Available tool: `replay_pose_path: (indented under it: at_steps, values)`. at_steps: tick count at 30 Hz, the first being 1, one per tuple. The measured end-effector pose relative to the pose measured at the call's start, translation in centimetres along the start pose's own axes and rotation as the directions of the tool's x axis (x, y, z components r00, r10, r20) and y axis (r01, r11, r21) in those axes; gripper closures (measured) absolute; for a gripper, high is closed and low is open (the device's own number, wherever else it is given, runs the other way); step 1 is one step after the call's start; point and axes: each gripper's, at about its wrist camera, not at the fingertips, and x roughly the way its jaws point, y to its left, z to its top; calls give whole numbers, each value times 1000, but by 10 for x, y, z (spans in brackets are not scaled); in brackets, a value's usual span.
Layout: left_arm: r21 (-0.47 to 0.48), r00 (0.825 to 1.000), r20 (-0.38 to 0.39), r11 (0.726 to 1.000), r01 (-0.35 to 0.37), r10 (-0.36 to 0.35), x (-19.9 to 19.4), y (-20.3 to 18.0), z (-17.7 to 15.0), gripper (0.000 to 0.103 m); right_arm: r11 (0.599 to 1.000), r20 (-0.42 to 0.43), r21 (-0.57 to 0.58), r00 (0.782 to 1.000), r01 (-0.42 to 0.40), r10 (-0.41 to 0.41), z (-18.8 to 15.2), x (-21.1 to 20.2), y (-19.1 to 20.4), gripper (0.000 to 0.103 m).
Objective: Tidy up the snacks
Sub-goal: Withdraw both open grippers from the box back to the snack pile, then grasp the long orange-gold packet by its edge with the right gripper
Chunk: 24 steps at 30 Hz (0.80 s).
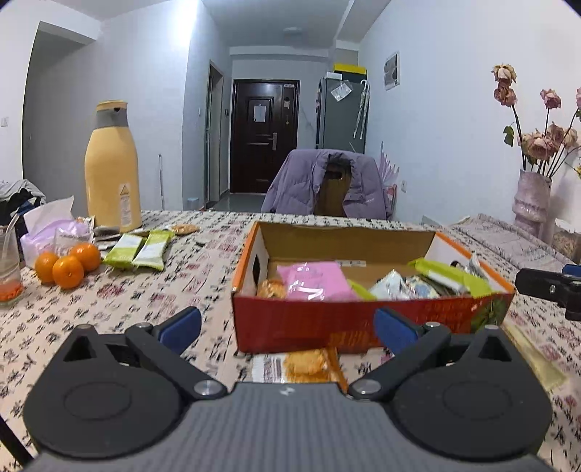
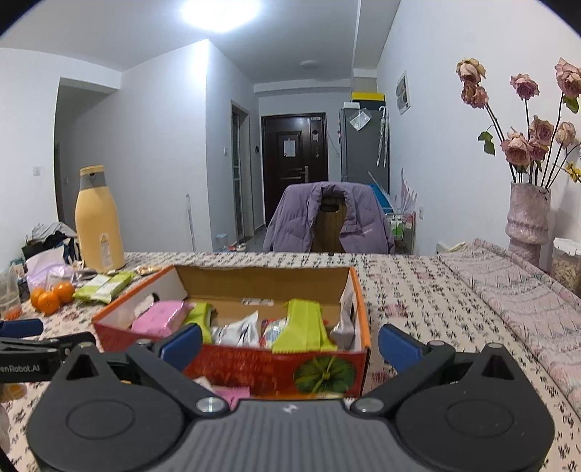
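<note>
Left gripper (image 1: 287, 326) spread wide, empty; orange snack packet (image 1: 307, 363) lies on the tablecloth between its fingers, against the red cardboard box (image 1: 363, 319). Right gripper (image 2: 290, 345) likewise spread, empty, box directly ahead.

Bright overhead ceiling light (image 2: 221, 12) glare; motion-blurred tablecloth (image 1: 145, 290); strong fisheye curvature, dark corners
</note>
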Motion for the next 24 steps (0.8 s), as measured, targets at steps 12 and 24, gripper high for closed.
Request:
replay_pose_path:
  at_steps: [12,24]
  values:
    - [4,999,-39,1000,22,-22,-20,10,-24,0,1000,-97,-10,995,0,-1,-24,-3,20,0]
    - [-29,998,-52,999,27,-29,-32,24,-30,0,995,-220,72,975,62,-45,-27,31,22,0]
